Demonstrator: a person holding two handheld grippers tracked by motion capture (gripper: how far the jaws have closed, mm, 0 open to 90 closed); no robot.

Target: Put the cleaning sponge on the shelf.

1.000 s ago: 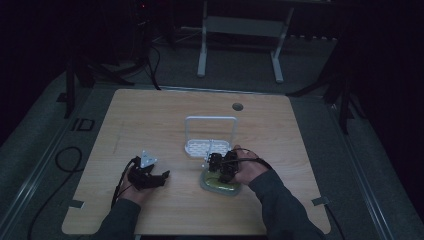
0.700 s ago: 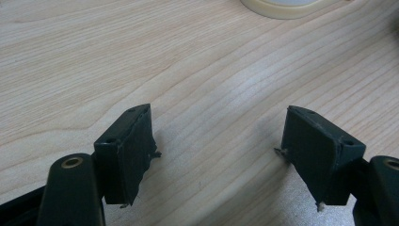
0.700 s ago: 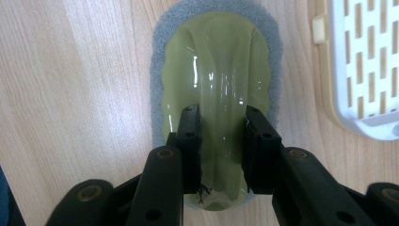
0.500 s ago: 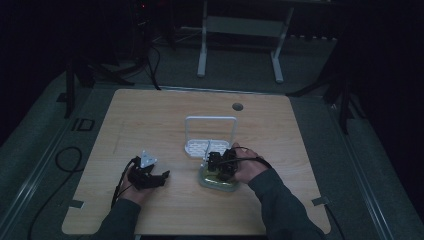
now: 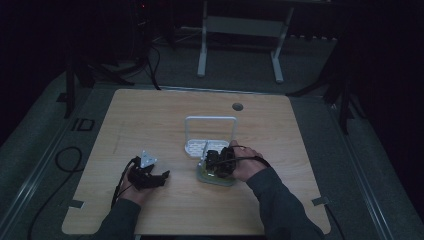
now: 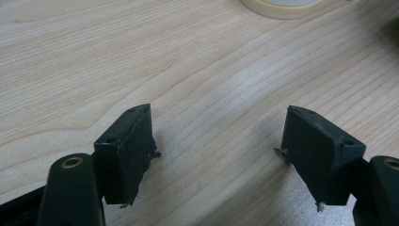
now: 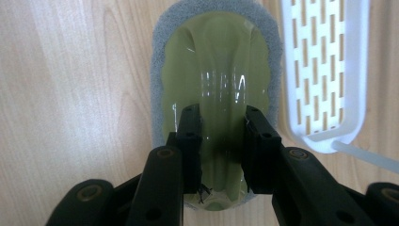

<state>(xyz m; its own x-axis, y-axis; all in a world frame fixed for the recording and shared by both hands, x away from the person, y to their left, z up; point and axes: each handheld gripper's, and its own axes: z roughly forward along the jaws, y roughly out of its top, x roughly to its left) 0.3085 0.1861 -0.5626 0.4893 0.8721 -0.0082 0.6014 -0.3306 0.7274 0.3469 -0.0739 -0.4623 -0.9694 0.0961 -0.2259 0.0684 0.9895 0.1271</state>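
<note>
Jaws first: in the right gripper view, our right gripper [image 7: 221,141] clamps the sponge's [image 7: 214,84] green top, beside the white rack [image 7: 324,70]. In the left gripper view, our left gripper [image 6: 219,150] gapes wide over bare counter [image 6: 141,56]. From the high view, the sponge [image 5: 216,176] sits just before the rack [image 5: 197,147].

surface: wooden table [image 5: 150,120] | on it: white rack [image 5: 210,134]; green sponge [image 7: 214,80]

My light wooden table [image 5: 150,120] has a round grommet hole [image 5: 237,106] near its far edge. Around it lies grey floor [image 5: 310,65] in a dim room, with a pale metal frame [image 5: 240,30] standing beyond and cables [image 5: 150,60] trailing at the far left.
</note>
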